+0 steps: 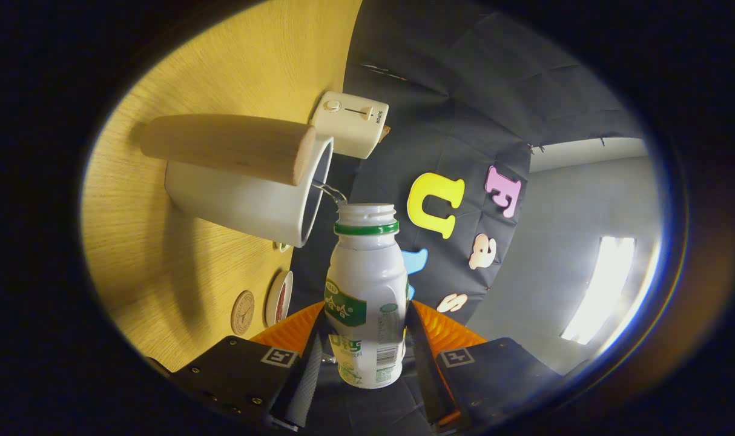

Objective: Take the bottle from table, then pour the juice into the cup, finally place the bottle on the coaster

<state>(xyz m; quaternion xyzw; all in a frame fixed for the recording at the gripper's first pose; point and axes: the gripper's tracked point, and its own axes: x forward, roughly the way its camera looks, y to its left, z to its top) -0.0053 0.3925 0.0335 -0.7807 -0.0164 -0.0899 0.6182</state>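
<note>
Pouring is under way: the gripper (361, 357) pinches the bottle (367, 290), tipped with its mouth at the cup (246, 200) rim, a thin stream seemingly crossing; next, right it and carry it to the coaster (243, 312) beyond the cup.

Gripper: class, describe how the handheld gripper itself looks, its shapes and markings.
The gripper has two black blocky carriers, each bearing a square black-and-white marker tag; small screws dot one. Its fingers are ribbed, pressing the white plastic bottle.
</note>
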